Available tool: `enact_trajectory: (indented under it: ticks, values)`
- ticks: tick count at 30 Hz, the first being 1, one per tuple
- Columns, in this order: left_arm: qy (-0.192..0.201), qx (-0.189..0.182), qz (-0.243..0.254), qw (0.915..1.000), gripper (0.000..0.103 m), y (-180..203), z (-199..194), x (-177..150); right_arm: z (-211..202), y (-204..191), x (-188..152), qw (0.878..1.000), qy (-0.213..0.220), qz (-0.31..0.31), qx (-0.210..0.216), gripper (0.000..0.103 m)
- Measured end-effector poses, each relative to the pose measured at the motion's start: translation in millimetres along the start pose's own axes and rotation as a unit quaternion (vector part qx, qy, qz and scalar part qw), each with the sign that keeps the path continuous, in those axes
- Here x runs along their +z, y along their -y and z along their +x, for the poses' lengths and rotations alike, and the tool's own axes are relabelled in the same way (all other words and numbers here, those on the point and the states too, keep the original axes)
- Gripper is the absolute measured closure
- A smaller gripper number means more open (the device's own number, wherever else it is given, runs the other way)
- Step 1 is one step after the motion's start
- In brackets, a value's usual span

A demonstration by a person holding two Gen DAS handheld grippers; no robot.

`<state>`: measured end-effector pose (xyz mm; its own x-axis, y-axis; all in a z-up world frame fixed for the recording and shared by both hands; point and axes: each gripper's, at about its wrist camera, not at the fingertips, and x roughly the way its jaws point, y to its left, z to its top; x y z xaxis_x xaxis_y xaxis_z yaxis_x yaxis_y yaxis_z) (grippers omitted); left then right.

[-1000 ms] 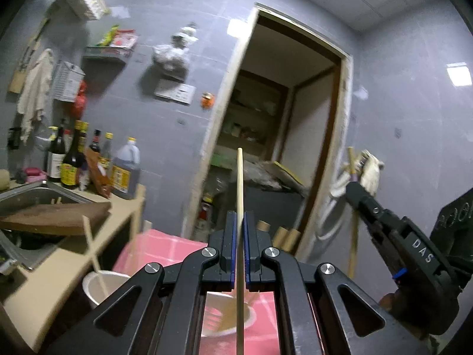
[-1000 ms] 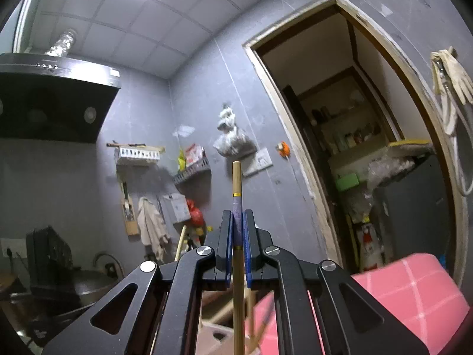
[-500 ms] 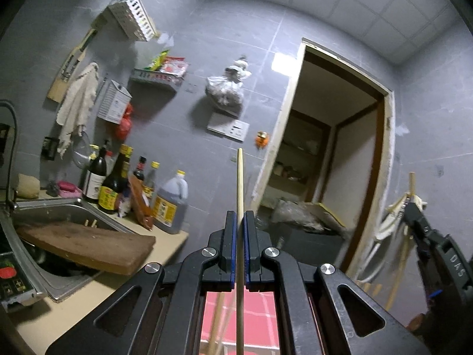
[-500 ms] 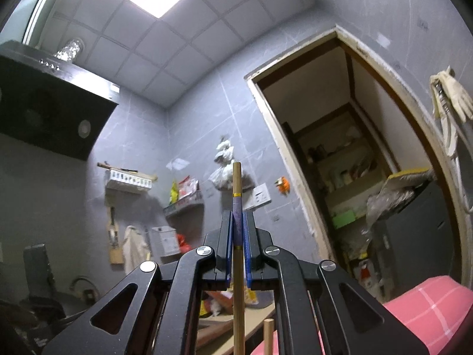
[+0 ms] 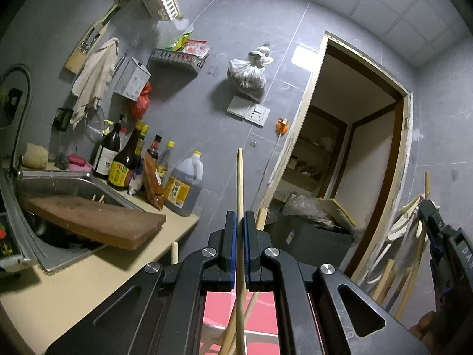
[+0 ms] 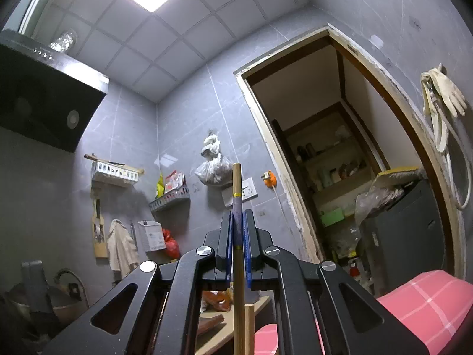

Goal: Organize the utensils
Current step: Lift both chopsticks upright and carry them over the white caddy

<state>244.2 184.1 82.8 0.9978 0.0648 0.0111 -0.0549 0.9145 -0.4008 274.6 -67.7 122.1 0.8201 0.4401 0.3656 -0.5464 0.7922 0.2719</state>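
In the left wrist view my left gripper [image 5: 240,222] is shut on a plain pale wooden chopstick [image 5: 240,183] that stands upright and reaches well above the pads. More wooden sticks [image 5: 233,330] slant below it over a pink checked cloth [image 5: 257,310]. At that view's right edge my right gripper [image 5: 428,207] appears, a stick tip poking above it. In the right wrist view my right gripper [image 6: 237,222] is shut on a darker chopstick [image 6: 236,177] with a purple band and gold rings. Beside its lower part rises another wooden stick [image 6: 249,325].
A steel sink [image 5: 68,180] with a wooden cutting board [image 5: 94,219] across it sits at left, bottles [image 5: 124,159] behind it on the beige counter [image 5: 88,281]. An open doorway [image 5: 348,159] lies ahead. A range hood [image 6: 44,100] hangs high at left.
Both views have tilted upward: the pink cloth and white bowls have dropped out of the left view, sink and bottles have slid toward the centre. Each gripper has kept its chopstick clamped.
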Motion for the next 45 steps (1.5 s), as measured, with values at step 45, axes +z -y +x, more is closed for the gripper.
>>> enact_trajectory:
  ticks: [45]
  values:
    - [0.000, 0.009, -0.001, 1.0000, 0.100, 0.0, -4.4, -23.6, 8.4, -0.7, 16.6, 0.998, 0.020, 0.052, -0.011, 0.098]
